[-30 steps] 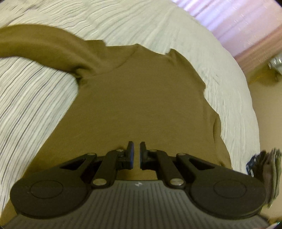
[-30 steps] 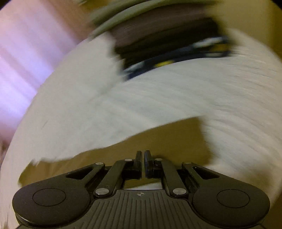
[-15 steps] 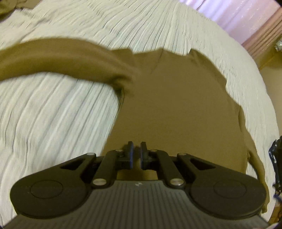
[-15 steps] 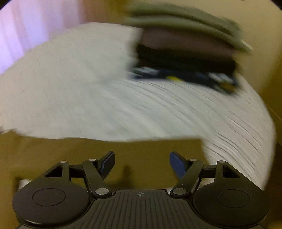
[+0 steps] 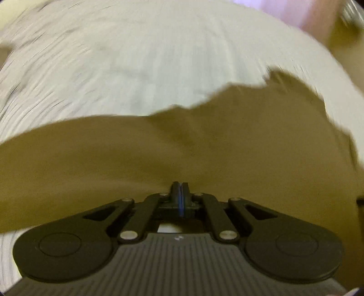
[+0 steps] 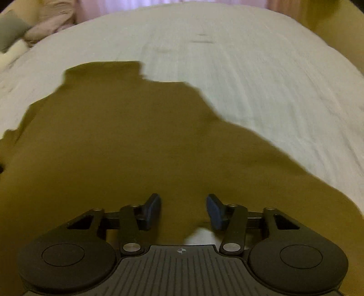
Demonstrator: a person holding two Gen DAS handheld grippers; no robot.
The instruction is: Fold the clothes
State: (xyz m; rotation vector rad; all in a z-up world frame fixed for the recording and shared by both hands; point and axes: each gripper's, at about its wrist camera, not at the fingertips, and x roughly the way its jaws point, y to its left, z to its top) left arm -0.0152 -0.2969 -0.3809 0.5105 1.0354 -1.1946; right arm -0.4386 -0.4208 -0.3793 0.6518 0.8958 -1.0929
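An olive-brown long-sleeved shirt (image 5: 204,148) lies flat on a white striped bedcover (image 5: 147,68). My left gripper (image 5: 179,184) hangs low over the shirt, jaws shut together, and I see no cloth pinched between the pads. In the right wrist view the same shirt (image 6: 125,136) fills the lower half, with its sleeve running off to the lower right. My right gripper (image 6: 183,200) sits just above the cloth near its edge. Its jaws are apart and closing, with shirt fabric below the gap and the blue pads (image 6: 152,207) not pressing on anything. Both views are blurred by motion.
The bedcover (image 6: 261,79) stretches far beyond the shirt. Pale pillows or bedding (image 6: 45,25) lie at the far left corner in the right wrist view. A pink curtain (image 5: 302,11) hangs beyond the bed, and a tan floor strip (image 5: 341,45) borders it.
My right gripper swung away from a stack of folded clothes to above the shirt, and its jaws went from shut to apart. My left gripper slid lower over the shirt, still shut.
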